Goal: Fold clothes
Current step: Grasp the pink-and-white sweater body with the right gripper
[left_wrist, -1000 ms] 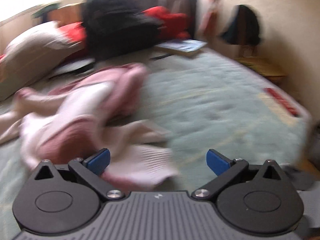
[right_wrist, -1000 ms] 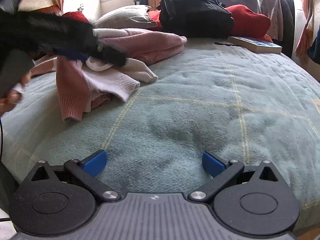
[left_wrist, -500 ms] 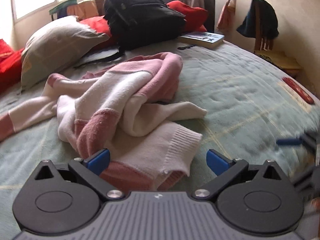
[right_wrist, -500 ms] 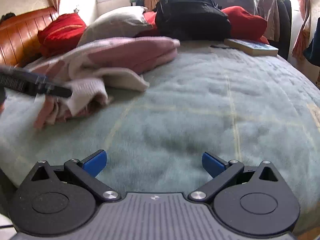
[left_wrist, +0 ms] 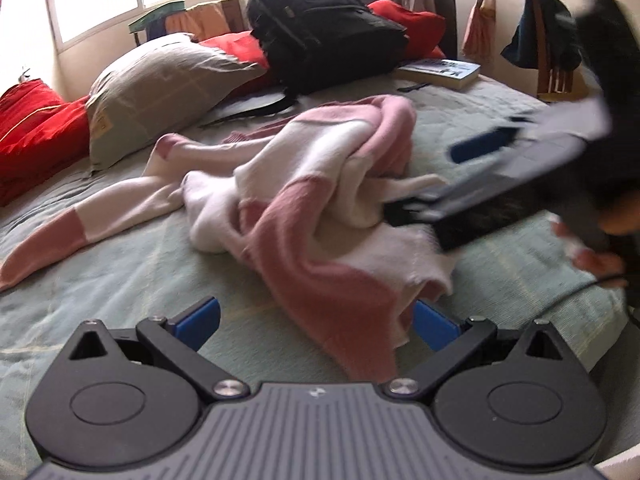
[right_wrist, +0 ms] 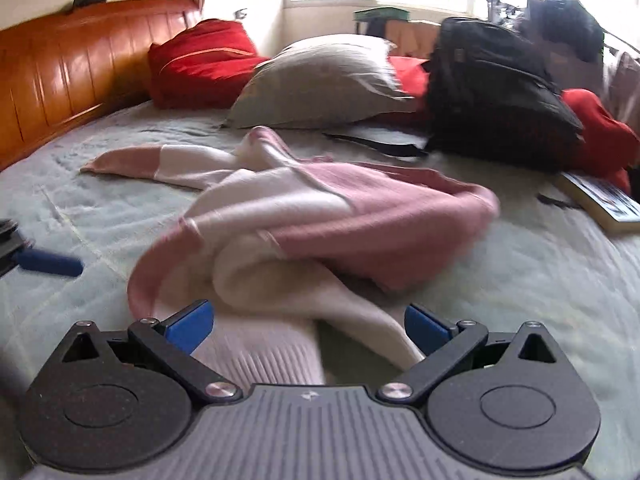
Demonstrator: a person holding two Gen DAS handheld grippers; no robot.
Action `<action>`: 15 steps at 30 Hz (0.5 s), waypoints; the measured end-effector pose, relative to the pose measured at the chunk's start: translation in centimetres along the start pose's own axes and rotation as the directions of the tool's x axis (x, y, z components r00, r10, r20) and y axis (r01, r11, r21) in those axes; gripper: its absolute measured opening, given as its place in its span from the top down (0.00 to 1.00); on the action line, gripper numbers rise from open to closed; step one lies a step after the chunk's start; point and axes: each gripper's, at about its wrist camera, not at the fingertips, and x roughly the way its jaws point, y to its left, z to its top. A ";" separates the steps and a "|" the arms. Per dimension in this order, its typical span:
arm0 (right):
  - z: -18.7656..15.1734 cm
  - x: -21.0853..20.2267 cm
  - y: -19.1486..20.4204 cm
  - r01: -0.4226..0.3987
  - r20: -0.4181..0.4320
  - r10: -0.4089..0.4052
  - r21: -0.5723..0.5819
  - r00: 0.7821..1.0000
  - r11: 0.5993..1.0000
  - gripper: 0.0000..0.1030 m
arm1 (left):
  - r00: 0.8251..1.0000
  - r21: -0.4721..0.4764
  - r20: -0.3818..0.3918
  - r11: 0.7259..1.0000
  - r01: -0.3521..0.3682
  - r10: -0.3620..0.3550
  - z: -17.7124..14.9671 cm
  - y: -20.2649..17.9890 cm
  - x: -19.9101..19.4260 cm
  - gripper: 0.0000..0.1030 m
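Sweater [left_wrist: 320,216]: I see it on the bed [left_wrist: 120,280], in front of me.
Pillow [left_wrist: 160,88]: behind it.
Backpack [left_wrist: 324,32]: right of the pillow.
Book [left_wrist: 442,70]: right of the backpack.

Open bedspread [left_wrist: 132,264] along the near edge, left of the crumpled pink-and-white sweater [left_wrist: 320,216], and on the right side toward the foot [right_wrist: 552,280]. Blocked mid-bed by the sweater, one sleeve [right_wrist: 136,164] stretched toward the wooden headboard [right_wrist: 60,72]. Blocked along the far edge by red cushions [right_wrist: 200,60], a grey pillow [right_wrist: 320,80], a black backpack [right_wrist: 496,92] and a book [right_wrist: 600,200].
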 end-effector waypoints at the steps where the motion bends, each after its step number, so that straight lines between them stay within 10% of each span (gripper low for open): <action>1: 0.4 1.0 0.3 -0.006 -0.008 0.006 0.000 1.000 1.000 0.00 | 1.000 -0.004 -0.002 1.000 0.006 -0.006 -0.1 0.2 0.0 0.01; 15: -0.5 1.4 -2.3 0.211 -0.041 -0.208 0.089 0.977 0.973 0.00 | 0.998 -0.022 -0.030 0.999 0.049 -0.050 -1.1 0.5 0.8 0.01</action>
